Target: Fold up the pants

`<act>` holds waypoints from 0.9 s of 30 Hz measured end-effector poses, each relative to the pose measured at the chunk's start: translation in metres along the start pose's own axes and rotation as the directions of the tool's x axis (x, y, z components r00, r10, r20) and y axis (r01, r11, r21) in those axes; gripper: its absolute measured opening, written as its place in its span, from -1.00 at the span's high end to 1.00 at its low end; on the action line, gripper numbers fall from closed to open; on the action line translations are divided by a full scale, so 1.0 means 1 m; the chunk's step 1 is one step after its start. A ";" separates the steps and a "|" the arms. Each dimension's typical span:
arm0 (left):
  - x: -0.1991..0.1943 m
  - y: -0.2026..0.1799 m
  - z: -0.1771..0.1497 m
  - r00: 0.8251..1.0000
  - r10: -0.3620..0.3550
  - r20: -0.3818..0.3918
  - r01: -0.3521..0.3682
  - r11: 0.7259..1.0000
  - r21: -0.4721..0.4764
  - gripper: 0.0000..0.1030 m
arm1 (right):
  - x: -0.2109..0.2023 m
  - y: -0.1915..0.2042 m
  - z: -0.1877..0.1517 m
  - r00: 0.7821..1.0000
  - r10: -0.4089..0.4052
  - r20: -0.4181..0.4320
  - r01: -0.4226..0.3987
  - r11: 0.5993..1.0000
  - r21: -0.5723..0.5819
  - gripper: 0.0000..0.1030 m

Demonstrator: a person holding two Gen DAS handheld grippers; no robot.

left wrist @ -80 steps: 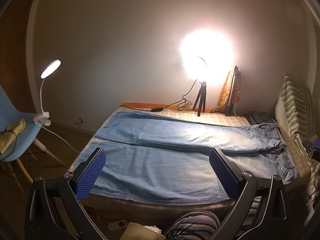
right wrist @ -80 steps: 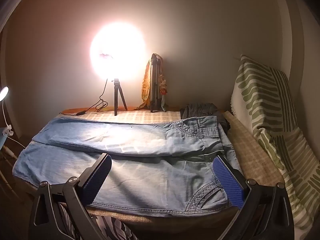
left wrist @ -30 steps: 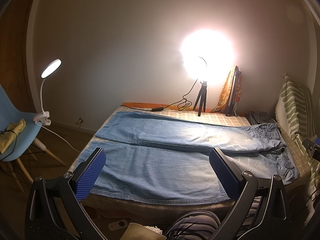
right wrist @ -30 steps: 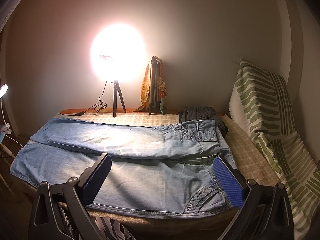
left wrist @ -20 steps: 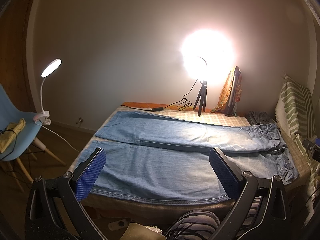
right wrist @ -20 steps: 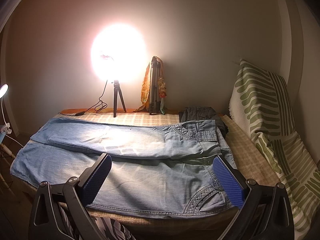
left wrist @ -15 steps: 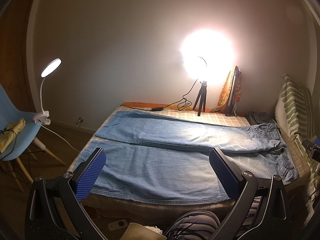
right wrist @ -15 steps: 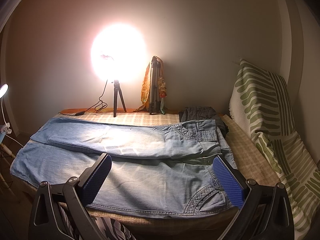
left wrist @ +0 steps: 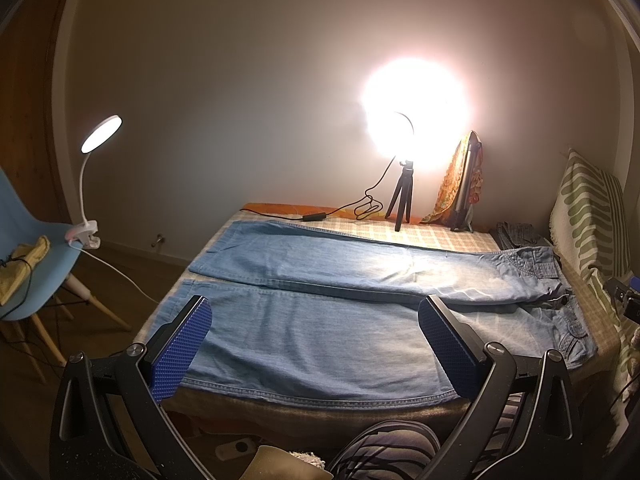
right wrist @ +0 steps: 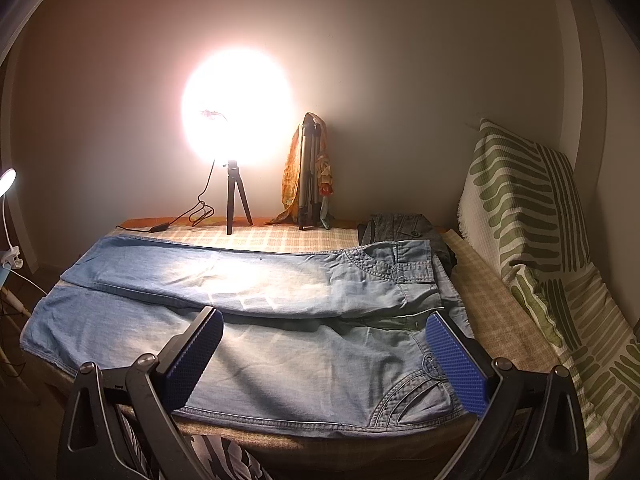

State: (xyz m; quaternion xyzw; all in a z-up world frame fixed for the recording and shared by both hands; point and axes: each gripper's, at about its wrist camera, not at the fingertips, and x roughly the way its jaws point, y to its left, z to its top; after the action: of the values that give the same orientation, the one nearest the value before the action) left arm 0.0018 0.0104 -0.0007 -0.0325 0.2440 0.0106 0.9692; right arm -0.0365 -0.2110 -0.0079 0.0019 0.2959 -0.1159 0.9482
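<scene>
Light blue jeans (left wrist: 320, 332) (right wrist: 280, 344) lie spread flat across the bed, legs running to the left and the waistband at the right. The far leg lies alongside the near one, a dark gap between them. My left gripper (left wrist: 314, 344) hovers open above the near leg, close to the bed's front edge, nothing between its blue pads. Over the near hip and back pocket, my right gripper (right wrist: 324, 356) is held open too, likewise holding nothing.
A bright ring light on a small tripod (left wrist: 402, 200) and a folded tripod draped in orange cloth (right wrist: 308, 176) stand at the bed's far edge. Dark folded clothes (right wrist: 400, 226) lie by a green-striped cushion (right wrist: 532, 216). A blue chair (left wrist: 28, 256) with a clip lamp stands left.
Almost nothing differs. The right wrist view has shifted slightly compared with 2.7 s ago; the jeans lie as before and both grippers stay open.
</scene>
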 end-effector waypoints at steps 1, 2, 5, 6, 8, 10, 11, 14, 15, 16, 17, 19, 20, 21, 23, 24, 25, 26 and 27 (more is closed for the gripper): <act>0.000 0.000 0.000 1.000 0.000 0.000 0.000 1.000 0.000 -0.99 | 0.000 0.001 0.001 1.000 0.000 0.000 0.000 1.000 0.000 -0.99; 0.000 0.000 0.000 1.000 0.000 0.000 0.000 1.000 0.000 -0.99 | 0.000 0.001 0.001 1.000 -0.001 0.000 0.001 1.000 -0.001 -0.99; 0.000 0.000 0.000 1.000 0.000 0.001 0.000 1.000 -0.001 -0.99 | 0.000 0.001 0.000 1.000 0.001 0.001 -0.001 1.000 -0.001 -0.99; 0.000 0.000 0.000 1.000 0.000 0.000 0.000 1.000 0.000 -0.99 | 0.000 0.001 0.001 1.000 0.000 0.001 0.000 1.000 -0.002 -0.99; 0.000 0.000 0.000 1.000 0.000 0.000 0.000 1.000 0.000 -0.99 | 0.000 0.001 0.000 1.000 0.000 0.001 0.000 1.000 -0.002 -0.99; 0.001 0.000 -0.001 1.000 0.003 0.000 -0.003 1.000 0.001 -0.99 | 0.000 0.001 0.001 1.000 -0.002 0.003 0.003 1.000 -0.007 -0.99; 0.003 0.000 -0.002 1.000 0.008 0.000 -0.008 1.000 0.004 -0.99 | 0.000 0.002 0.002 1.000 -0.005 0.005 0.005 1.000 -0.010 -0.99; 0.005 0.002 -0.002 1.000 0.021 0.002 -0.021 1.000 0.005 -0.99 | 0.001 0.006 0.003 1.000 -0.011 0.012 0.011 1.000 -0.027 -0.99; 0.006 0.003 -0.001 1.000 0.024 0.002 -0.024 1.000 0.005 -0.99 | 0.001 0.007 0.004 1.000 -0.012 0.015 0.013 0.999 -0.034 -0.99; 0.007 0.004 -0.001 1.000 0.027 0.003 -0.027 1.000 0.004 -0.99 | 0.002 0.009 0.005 1.000 -0.012 0.017 0.012 0.999 -0.040 -0.99; 0.008 0.005 -0.001 1.000 0.029 0.003 -0.029 1.000 0.002 -0.99 | 0.003 0.011 0.004 1.000 -0.011 0.018 0.012 0.999 -0.044 -0.99; 0.009 0.008 -0.001 0.999 0.035 0.003 -0.035 0.999 0.002 -0.99 | 0.005 0.015 0.005 1.000 -0.004 0.021 0.005 0.999 -0.048 -0.99; 0.010 0.010 -0.001 0.999 0.037 0.003 -0.037 0.999 0.003 -0.99 | 0.006 0.016 0.005 1.000 0.000 0.022 0.001 0.999 -0.049 -0.99; 0.011 0.010 -0.001 0.999 0.041 0.003 -0.041 0.999 0.006 -0.99 | 0.007 0.018 0.006 1.000 0.005 0.022 -0.003 0.999 -0.052 -0.99; 0.014 0.010 -0.001 0.999 0.051 0.002 -0.051 0.999 0.016 -0.99 | 0.010 0.023 0.006 1.000 0.013 0.022 -0.012 0.998 -0.060 -0.99; 0.015 0.012 -0.001 0.999 0.053 0.002 -0.053 0.998 0.017 -0.99 | 0.011 0.026 0.005 1.000 0.016 0.022 -0.015 0.998 -0.063 -0.99; 0.018 0.012 -0.001 0.998 0.061 0.000 -0.061 0.998 0.021 -0.99 | 0.012 0.029 0.005 1.000 0.020 0.022 -0.019 0.998 -0.067 -0.99; 0.018 0.013 0.000 0.998 0.062 0.000 -0.062 0.998 0.021 -0.99 | 0.014 0.031 0.005 0.999 0.024 0.021 -0.022 0.997 -0.070 -0.99; 0.021 0.014 0.000 0.998 0.069 -0.003 -0.069 0.997 0.023 -0.99 | 0.016 0.033 0.006 0.999 0.028 0.021 -0.027 0.997 -0.073 -0.99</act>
State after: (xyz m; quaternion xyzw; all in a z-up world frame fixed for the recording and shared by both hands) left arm 0.0199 0.0246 -0.0115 -0.0131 0.2469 0.0410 0.9681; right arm -0.0133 -0.1824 -0.0142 -0.0297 0.2896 -0.0921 0.9522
